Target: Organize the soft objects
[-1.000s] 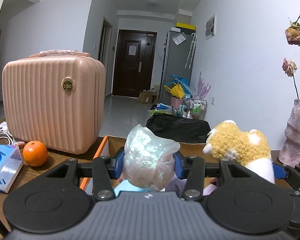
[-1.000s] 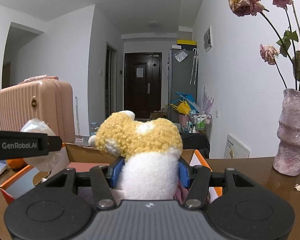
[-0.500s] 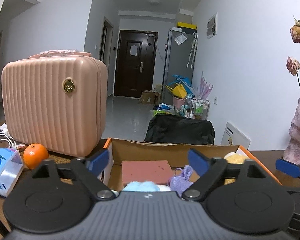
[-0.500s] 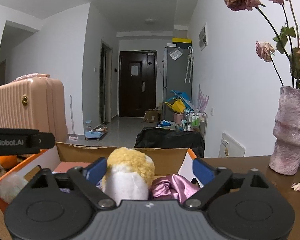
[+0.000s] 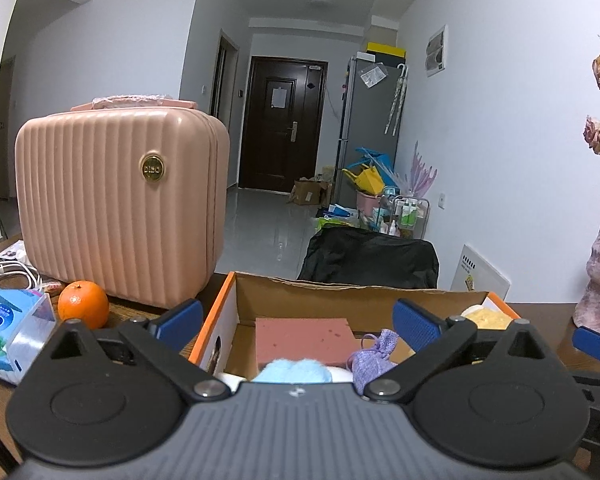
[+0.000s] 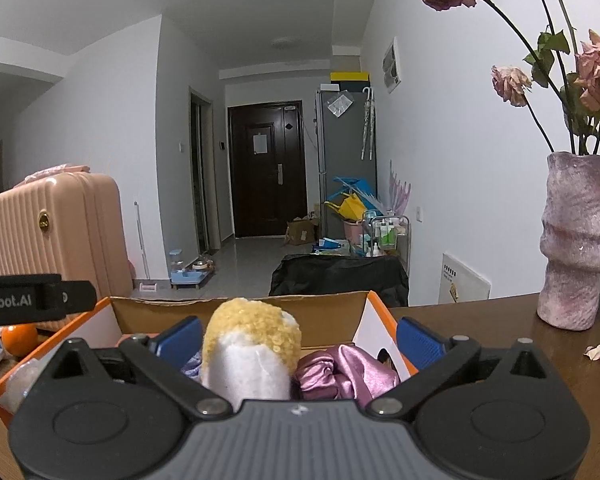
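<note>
- Left gripper (image 5: 298, 322) and right gripper (image 6: 298, 338): both opening, jaws spread, gripping nothing.
- One box (image 5: 340, 294) is holding one plush (image 6: 252, 344) between the right jaws, untouched.
- One orange (image 5: 83, 309) is sitting at 9 o'clock.

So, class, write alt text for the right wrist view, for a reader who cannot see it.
The right gripper, its jaws opening, sits over an orange cardboard box; a yellow-and-white plush toy stands in the box between the blue pads, untouched, beside shiny pink fabric. A pink vase of dried roses stands right, a pink case left.
</note>
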### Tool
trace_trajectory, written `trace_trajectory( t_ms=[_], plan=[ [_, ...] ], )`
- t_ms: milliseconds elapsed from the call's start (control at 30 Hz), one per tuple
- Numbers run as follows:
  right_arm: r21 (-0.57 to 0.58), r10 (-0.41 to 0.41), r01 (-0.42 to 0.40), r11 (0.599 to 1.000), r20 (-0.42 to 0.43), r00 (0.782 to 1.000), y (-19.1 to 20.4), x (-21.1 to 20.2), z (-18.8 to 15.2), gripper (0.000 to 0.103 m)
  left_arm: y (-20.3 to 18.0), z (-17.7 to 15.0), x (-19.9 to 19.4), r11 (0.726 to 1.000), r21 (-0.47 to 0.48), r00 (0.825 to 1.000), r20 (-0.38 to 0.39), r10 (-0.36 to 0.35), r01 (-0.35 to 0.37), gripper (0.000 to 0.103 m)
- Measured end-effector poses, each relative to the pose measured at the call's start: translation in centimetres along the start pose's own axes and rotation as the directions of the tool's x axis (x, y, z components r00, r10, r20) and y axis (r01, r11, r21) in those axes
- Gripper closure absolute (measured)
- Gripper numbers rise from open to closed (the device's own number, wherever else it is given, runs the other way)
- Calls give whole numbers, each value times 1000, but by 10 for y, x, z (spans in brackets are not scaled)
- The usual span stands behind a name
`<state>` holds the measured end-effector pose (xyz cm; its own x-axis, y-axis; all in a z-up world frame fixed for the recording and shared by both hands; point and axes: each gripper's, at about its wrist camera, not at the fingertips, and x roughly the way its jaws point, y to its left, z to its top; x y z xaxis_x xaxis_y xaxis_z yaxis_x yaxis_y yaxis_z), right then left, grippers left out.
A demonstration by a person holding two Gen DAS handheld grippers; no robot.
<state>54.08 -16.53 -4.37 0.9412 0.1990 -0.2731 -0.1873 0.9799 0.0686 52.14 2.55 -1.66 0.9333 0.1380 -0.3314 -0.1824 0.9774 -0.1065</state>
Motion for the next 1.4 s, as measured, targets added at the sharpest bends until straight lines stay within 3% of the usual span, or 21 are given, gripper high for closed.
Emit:
trace_trajectory(
  t_ms=[700,1400],
  plan=[
    [-19,24,-24,1000,23,999,-10,-58,12,0,9,6,-52,998,51,999,12,-38,37,0],
    [-38,30,-28,999,73,997,-12,-175,-3,0,30,-20,-157,993,97,997,30,-65,62,0]
  ],
)
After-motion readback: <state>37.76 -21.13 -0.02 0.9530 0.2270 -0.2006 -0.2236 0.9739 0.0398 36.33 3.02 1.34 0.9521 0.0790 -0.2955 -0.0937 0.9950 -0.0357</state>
